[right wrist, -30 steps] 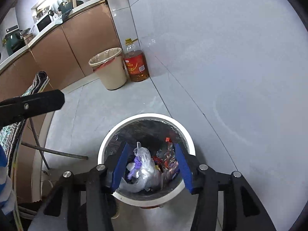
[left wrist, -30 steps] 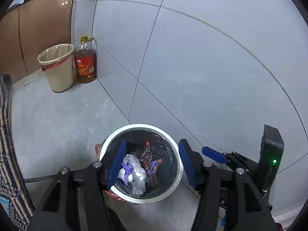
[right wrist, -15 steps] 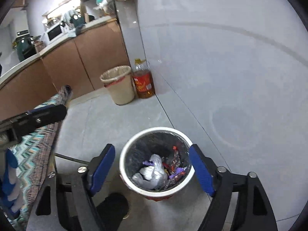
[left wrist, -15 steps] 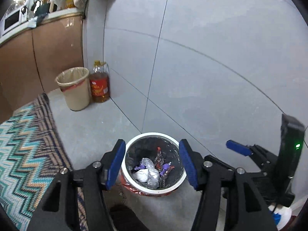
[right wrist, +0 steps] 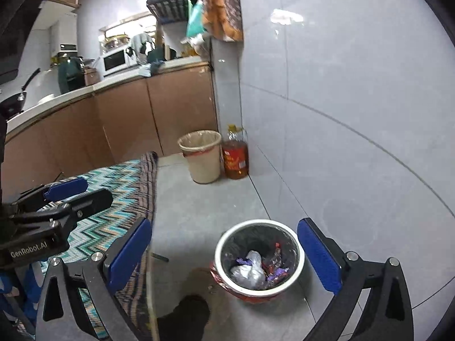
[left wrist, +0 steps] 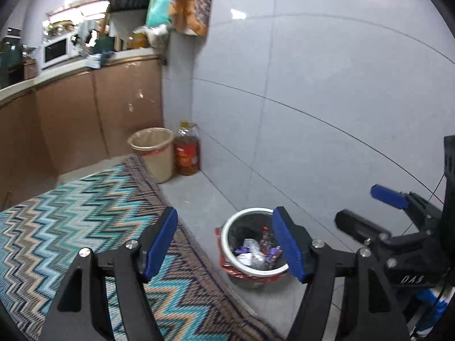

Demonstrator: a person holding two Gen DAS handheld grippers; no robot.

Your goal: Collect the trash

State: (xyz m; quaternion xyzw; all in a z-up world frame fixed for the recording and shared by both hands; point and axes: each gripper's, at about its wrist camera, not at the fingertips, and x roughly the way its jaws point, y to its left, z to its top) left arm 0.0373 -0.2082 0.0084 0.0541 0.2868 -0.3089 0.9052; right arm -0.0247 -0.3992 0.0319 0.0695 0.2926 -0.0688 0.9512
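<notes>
I am holding both the left gripper (left wrist: 224, 244) and right gripper (right wrist: 224, 253) spread apart, empty, with the trash bin (right wrist: 257, 258) sitting at twelve o'clock.

The left gripper (left wrist: 224, 245) is matte black plastic with two blue ribbed pads (left wrist: 159, 240) and silver screw heads along its arms. The right gripper (right wrist: 227, 251) is built the same, its pads (right wrist: 318, 255) smooth blue; seen from the left camera, its body carries pale embossed lettering and a thin black cable. White "GenRobot.AI" lettering marks the left gripper's side.
</notes>
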